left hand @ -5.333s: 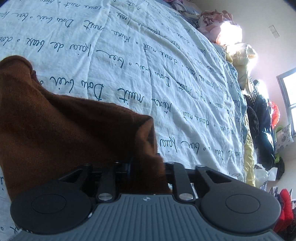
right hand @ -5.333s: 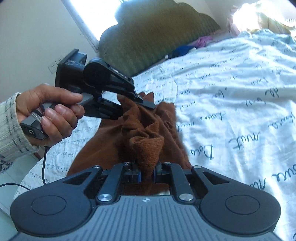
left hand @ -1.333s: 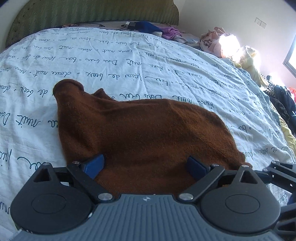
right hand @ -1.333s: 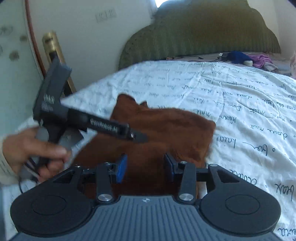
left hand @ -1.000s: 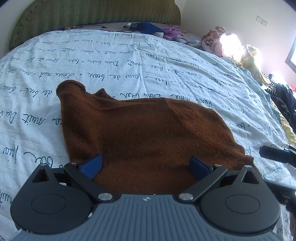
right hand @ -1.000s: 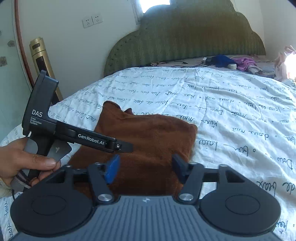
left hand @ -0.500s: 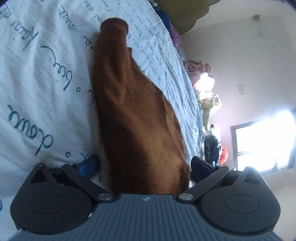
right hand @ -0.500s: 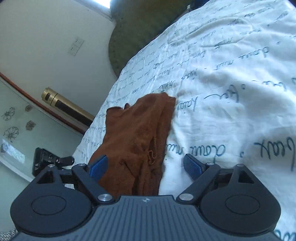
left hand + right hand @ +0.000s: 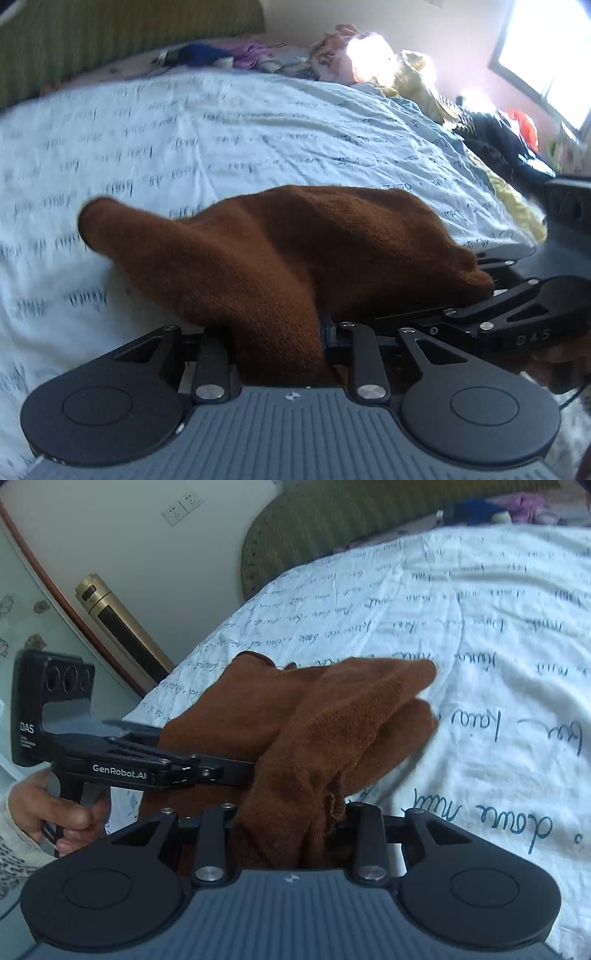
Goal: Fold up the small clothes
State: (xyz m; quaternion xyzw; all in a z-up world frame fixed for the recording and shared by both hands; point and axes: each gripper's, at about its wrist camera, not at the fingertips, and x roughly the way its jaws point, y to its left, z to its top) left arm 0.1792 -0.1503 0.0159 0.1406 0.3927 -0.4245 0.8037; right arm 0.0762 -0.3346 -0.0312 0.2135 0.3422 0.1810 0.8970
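A small brown knit garment [image 9: 295, 251] lies partly lifted off the white bedsheet with blue script [image 9: 221, 129]. My left gripper [image 9: 284, 343] is shut on its near edge; the cloth bunches between the jaws. My right gripper [image 9: 291, 827] is shut on the other near edge of the garment [image 9: 314, 716], which rises in folds from the sheet [image 9: 498, 646]. Each gripper shows in the other's view: the right one [image 9: 491, 284] at the garment's right end, the left one [image 9: 236, 768] at its left side. The pads are hidden by cloth.
A green padded headboard [image 9: 369, 520] stands at the bed's far end, with small clothes [image 9: 221, 55] beside it. Piles of clothes [image 9: 491, 129] line the bed's right side under a window [image 9: 546, 55]. A gold cylinder [image 9: 122, 624] stands at the left wall.
Both grippers were open over the flat garment half a second ago. Now both are shut on its near edge and the cloth is raised off the sheet.
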